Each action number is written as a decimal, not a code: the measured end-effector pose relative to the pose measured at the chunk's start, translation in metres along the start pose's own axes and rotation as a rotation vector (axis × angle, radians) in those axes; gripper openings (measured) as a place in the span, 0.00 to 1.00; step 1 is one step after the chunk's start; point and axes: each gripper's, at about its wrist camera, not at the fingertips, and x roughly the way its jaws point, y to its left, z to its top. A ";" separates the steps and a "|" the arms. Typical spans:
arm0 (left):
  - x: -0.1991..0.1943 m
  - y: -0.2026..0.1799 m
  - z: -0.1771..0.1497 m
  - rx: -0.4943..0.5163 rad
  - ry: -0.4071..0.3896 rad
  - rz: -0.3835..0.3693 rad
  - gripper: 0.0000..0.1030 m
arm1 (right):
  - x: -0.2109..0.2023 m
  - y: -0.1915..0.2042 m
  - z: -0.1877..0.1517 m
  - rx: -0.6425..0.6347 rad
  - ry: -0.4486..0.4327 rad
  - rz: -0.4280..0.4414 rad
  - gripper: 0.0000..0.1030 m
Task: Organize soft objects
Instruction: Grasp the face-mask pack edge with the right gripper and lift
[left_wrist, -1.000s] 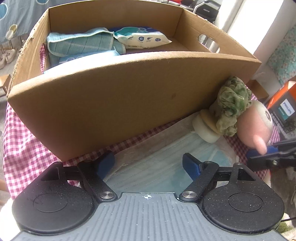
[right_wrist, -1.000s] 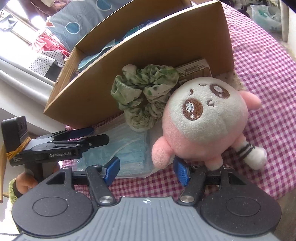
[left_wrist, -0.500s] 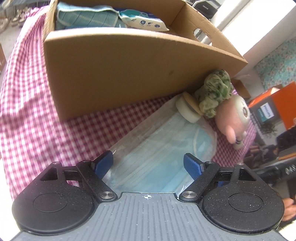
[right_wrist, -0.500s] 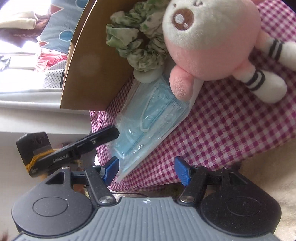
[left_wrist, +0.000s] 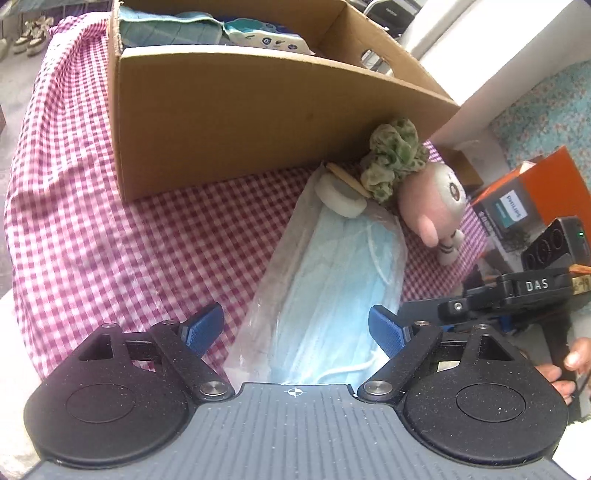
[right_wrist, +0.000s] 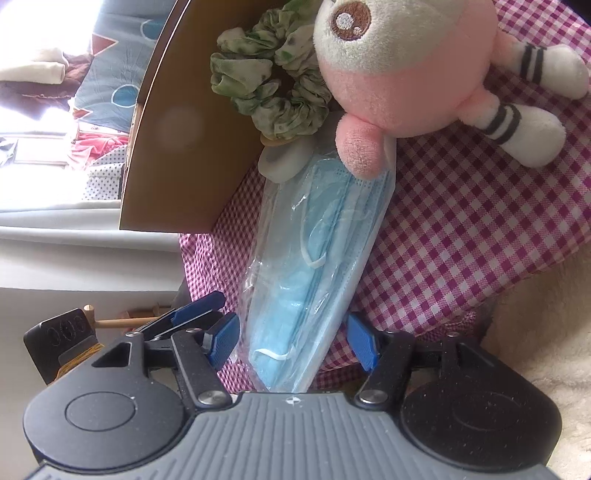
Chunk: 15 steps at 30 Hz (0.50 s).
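while the left tool (left_wrist: 297, 326) was opening and the right tool (right_wrist: 291, 339) gaped, both empty, the limp, slippery mask packet (left_wrist: 332, 280) was judged best pinched across its near end.

Scrunchie (left_wrist: 393, 160) between box (left_wrist: 258, 122) and plush (left_wrist: 434, 203)

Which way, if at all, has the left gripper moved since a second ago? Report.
Yes: left gripper backed away from the box, now smaller and higher.
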 end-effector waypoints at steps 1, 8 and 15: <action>0.007 -0.003 0.004 0.018 0.004 0.013 0.83 | 0.000 -0.001 0.001 0.009 -0.004 0.005 0.64; 0.040 -0.014 0.018 0.044 0.033 0.009 0.80 | 0.002 -0.013 -0.003 0.067 -0.018 0.065 0.59; 0.032 0.001 0.014 -0.062 0.076 -0.068 0.75 | 0.006 -0.037 -0.008 0.192 -0.011 0.206 0.59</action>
